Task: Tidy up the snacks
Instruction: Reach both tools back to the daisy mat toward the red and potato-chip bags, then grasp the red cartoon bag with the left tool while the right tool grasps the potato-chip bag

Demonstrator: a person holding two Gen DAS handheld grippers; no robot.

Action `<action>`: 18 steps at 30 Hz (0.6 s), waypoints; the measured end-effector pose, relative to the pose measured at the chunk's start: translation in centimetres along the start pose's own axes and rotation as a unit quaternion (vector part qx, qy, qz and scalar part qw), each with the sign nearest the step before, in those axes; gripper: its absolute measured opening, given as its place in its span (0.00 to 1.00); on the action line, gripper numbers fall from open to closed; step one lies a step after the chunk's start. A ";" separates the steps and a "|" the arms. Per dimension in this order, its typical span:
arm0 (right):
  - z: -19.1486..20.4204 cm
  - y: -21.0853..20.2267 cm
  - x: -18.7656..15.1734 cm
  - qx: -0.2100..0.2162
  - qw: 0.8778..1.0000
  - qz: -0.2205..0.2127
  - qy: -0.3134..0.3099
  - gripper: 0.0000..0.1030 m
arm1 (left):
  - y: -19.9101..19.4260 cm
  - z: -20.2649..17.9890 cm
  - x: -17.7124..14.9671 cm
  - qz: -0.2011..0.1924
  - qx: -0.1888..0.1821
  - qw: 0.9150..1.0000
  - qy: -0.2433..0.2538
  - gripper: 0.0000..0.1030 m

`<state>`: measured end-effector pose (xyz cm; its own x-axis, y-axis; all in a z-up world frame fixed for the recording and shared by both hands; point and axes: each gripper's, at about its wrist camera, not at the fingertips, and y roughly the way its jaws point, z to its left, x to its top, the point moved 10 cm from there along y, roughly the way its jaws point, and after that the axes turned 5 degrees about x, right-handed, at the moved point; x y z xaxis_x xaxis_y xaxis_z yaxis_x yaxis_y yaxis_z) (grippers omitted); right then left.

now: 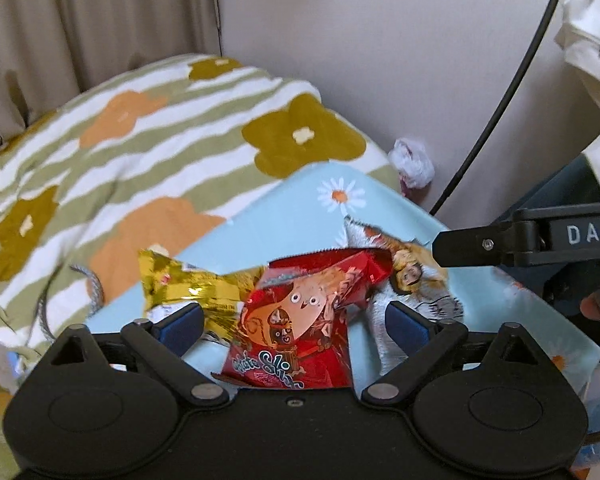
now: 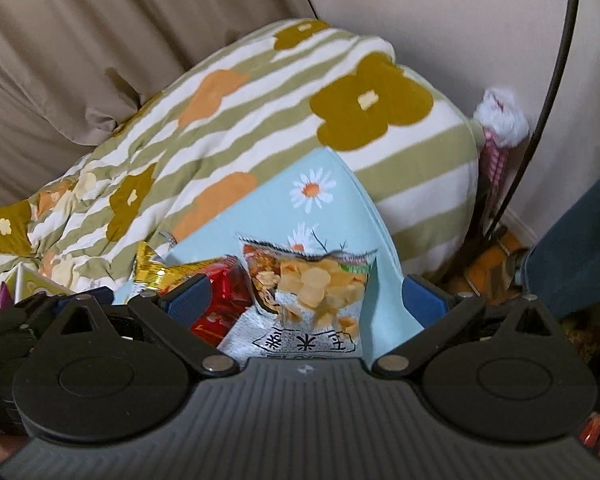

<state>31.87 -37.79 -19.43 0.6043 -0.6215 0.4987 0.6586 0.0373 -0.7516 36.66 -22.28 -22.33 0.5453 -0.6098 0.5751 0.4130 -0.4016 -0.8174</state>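
Note:
Snack packets lie on a light blue daisy-print surface (image 1: 300, 208). In the left wrist view my left gripper (image 1: 296, 326) is open, its blue pads either side of a red packet (image 1: 304, 320) without touching it. A gold foil packet (image 1: 180, 284) lies to its left, a white chip packet (image 1: 416, 284) to its right. In the right wrist view my right gripper (image 2: 306, 300) is open around the white chip packet (image 2: 312, 300). The red packet (image 2: 224, 300) and the gold packet (image 2: 156, 272) lie to its left. The right gripper's finger (image 1: 480, 246) shows at the right of the left view.
A green-striped flowered quilt (image 1: 140, 152) is piled behind the blue surface, against a beige curtain (image 1: 80, 20) and a wall. A black cable (image 1: 500, 112) hangs at the right. A white and pink crumpled thing (image 1: 414, 164) lies by the wall. More packets lie on the floor at right (image 2: 496, 264).

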 end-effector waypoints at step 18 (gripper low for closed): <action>-1.9 3.8 -2.5 0.004 0.998 0.053 0.040 1.00 | 3.1 -0.3 -1.4 0.058 -0.010 0.997 -0.044 0.59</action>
<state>32.02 -37.56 -24.35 0.6327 -0.6743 0.3808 0.5968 0.1111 -0.7947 36.92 -22.87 -25.68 0.6514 -0.5903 0.4767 0.3298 -0.3455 -0.8785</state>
